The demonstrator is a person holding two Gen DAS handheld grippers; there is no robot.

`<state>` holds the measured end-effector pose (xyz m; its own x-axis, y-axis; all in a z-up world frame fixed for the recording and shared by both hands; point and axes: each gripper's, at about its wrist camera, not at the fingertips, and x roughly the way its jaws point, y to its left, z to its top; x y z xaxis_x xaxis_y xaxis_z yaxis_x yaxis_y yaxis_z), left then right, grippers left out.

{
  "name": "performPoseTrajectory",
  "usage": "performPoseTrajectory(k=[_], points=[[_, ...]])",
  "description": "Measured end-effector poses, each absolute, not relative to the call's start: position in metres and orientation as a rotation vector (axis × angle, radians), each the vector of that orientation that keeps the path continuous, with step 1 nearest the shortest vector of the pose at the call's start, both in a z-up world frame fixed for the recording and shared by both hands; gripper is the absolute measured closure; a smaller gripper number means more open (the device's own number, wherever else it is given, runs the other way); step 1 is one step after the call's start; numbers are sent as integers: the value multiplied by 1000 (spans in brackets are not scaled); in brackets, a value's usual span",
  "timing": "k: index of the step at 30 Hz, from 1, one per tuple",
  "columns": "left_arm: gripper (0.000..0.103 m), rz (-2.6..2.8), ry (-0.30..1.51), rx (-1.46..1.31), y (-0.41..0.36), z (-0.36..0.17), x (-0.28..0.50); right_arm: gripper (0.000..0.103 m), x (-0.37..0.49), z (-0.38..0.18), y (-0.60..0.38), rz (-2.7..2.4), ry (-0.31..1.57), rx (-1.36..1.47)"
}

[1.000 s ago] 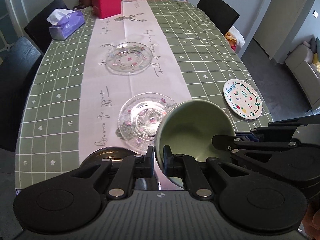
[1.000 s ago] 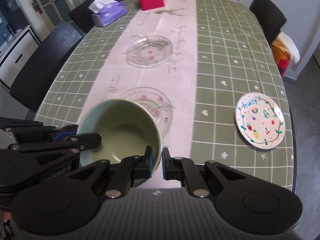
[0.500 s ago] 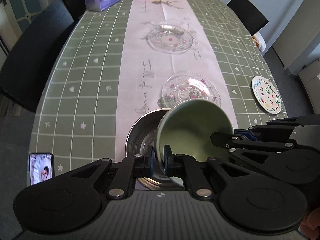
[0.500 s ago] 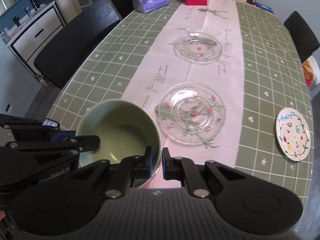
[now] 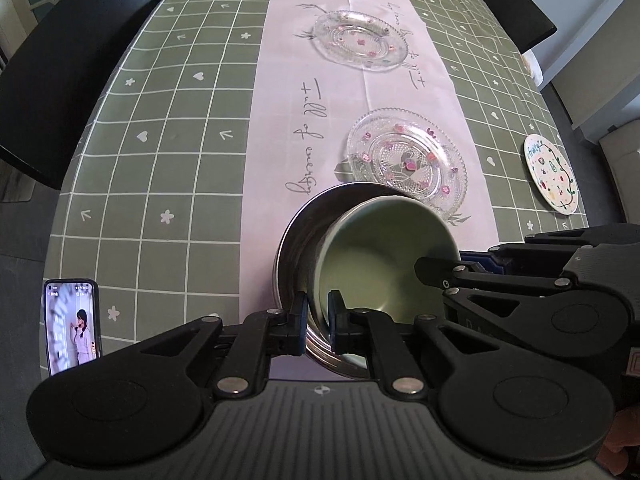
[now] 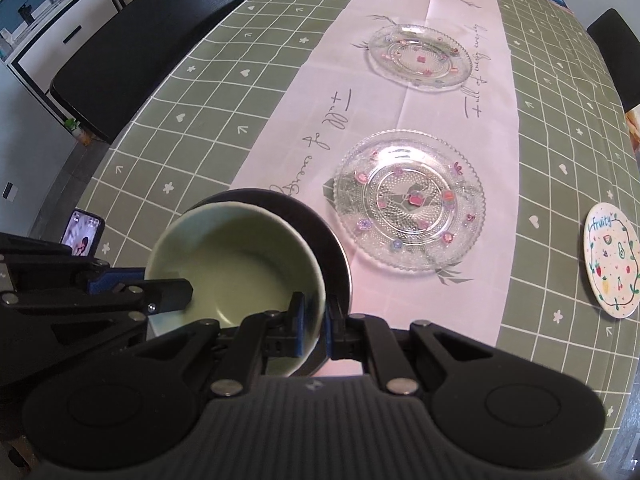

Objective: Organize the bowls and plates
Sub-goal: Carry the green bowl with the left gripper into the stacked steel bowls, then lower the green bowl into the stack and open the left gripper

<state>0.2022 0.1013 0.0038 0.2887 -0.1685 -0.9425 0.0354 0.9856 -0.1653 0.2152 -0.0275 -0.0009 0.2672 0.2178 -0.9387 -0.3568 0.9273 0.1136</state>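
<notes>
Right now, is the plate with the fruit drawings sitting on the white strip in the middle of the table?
No, the fruit plate lies on the green checked cloth near the table's edge, apart from the white strip.

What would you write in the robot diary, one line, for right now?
left gripper: shut on green bowl rim | right gripper: shut on opposite rim | bowl: over metal bowl | glass plates: untouched
</notes>
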Motion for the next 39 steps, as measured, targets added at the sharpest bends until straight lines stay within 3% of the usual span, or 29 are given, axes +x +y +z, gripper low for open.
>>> performPoseTrajectory(k=[11, 22, 29, 39], points=[[93, -147, 1269, -165, 110, 0, 212, 96, 226, -13, -20, 381, 1260, -163], [92, -143, 1202, -105, 105, 12, 208, 88, 222, -1, -22, 411, 1226, -182], [75, -179, 1119, -82, 95, 33, 199, 76, 211, 23, -28, 417, 1158, -219], [72, -264, 1012, -98, 77, 53, 191, 62, 204, 46, -64, 352, 1086, -211]])
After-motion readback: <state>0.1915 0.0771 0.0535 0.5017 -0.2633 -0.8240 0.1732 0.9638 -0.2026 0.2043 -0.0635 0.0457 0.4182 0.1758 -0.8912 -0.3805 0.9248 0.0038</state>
